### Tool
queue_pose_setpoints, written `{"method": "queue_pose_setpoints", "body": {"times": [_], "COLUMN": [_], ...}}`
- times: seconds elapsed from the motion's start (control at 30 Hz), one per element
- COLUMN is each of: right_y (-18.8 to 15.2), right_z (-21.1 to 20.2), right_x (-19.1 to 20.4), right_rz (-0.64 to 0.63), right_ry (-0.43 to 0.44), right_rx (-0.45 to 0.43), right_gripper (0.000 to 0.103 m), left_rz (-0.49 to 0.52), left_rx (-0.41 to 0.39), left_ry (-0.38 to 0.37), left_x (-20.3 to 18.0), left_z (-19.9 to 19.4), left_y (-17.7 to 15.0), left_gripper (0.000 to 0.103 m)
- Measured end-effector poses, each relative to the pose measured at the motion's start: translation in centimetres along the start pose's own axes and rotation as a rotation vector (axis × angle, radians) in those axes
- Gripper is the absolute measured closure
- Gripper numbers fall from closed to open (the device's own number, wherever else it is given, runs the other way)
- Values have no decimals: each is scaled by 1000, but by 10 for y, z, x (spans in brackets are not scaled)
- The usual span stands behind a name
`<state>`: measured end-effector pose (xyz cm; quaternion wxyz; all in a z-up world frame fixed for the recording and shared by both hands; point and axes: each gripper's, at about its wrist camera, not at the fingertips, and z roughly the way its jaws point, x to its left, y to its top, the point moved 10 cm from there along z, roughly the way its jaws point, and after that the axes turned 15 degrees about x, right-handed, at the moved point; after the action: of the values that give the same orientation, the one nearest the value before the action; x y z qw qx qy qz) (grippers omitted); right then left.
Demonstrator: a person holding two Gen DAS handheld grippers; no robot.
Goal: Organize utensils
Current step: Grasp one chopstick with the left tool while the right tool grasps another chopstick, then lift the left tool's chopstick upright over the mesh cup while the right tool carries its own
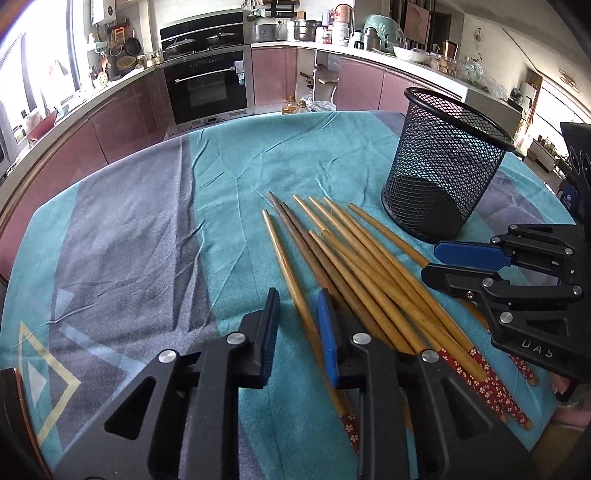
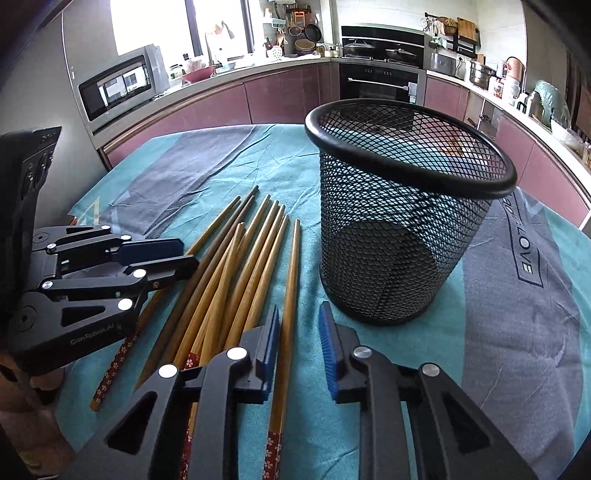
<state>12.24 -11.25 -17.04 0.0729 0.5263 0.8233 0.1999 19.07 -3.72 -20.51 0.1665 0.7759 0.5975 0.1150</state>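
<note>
Wooden chopsticks (image 1: 354, 273) lie fanned flat on the teal cloth (image 1: 229, 177) covering the table, just left of an upright black mesh holder (image 2: 402, 221). Left tongs (image 1: 299, 325) and right tongs (image 2: 300, 332) hover low over the near handle ends, each parted a little, gripping nothing.

A kitchen in daylight — bright windows (image 2: 155, 22) above a pale countertop (image 2: 258, 68) with mauve cabinets (image 2: 207, 107). A black built-in oven (image 1: 207, 88) sits in the corner, a microwave (image 2: 118, 83) nearby. A teal-and-grey cloth (image 1: 147, 221) covers the bench.
</note>
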Motion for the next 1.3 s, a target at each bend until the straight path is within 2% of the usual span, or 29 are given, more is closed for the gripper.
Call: {"method": "queue_pose_setpoints", "body": {"times": [0.07, 0.27, 0.47, 0.9, 1.3], "right_y": [0, 1, -1, 5, 25], "right_z": [0, -3, -24, -95, -154], "right_x": [1, 0, 3, -9, -24], "right_rz": [1, 29, 19, 52, 55], "right_ry": [24, 65, 103, 213, 242], "right_rx": [5, -8, -58, -229, -378], "right_gripper": [95, 97, 97, 97, 97], "left_rz": [-17, -74, -92, -22, 19], "left_rx": [3, 0, -20, -174, -296], "left_ry": [-17, -51, -88, -237, -342], "left_x": [-1, 1, 6, -12, -29], "left_z": [-1, -2, -18, -109, -179], "left_y": [1, 2, -3, 6, 20], "left_gripper": [91, 95, 96, 96, 96]}}
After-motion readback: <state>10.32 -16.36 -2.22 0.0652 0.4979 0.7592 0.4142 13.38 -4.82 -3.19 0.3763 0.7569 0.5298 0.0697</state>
